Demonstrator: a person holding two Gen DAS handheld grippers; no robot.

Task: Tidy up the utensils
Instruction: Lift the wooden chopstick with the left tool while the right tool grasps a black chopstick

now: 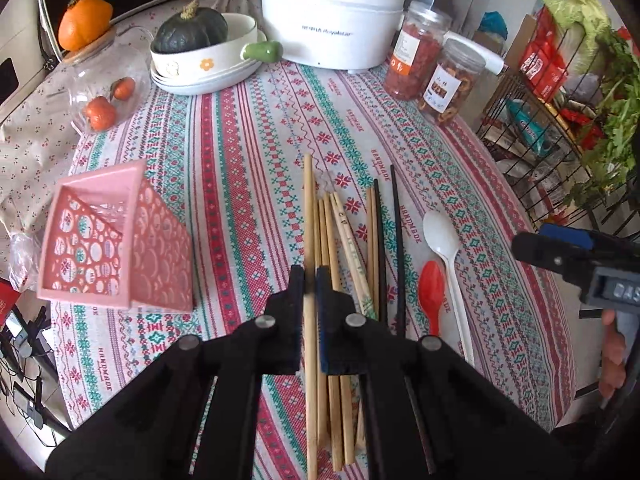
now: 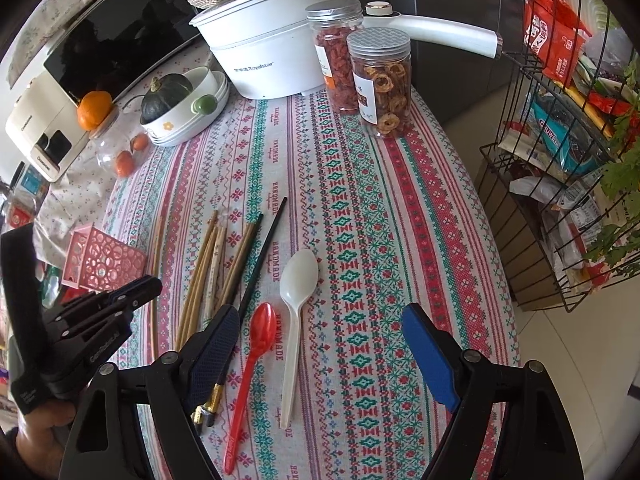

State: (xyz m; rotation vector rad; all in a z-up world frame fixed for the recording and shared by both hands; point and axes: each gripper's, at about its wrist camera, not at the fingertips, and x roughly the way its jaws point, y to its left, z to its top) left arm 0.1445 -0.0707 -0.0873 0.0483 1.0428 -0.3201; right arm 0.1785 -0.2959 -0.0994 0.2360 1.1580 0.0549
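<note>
The left gripper (image 1: 310, 280) is closed on one long bamboo chopstick (image 1: 309, 216), which runs up the centre of the left wrist view between the two fingers. To the right of that chopstick, a loose bundle of wooden chopsticks (image 1: 334, 240) lies on the patterned tablecloth (image 1: 248, 152), and two black chopsticks (image 1: 390, 240) lie at the right side of the bundle. Further right, a white spoon (image 1: 444, 240) and a red spoon (image 1: 432, 292) lie side by side, bowls pointing toward the top of the frame.

A pink perforated basket (image 1: 116, 240) lies on its side at the left of the frame, well apart from the chopsticks.

The right gripper (image 2: 320, 336) is open, its fingers spread wide at the bottom of the right wrist view. Both spoons lie between its fingers, nearer the left one. It holds nothing.

A white cooking pot (image 2: 276, 48) and two jars (image 2: 360, 68) stand at the top of the frame.
</note>
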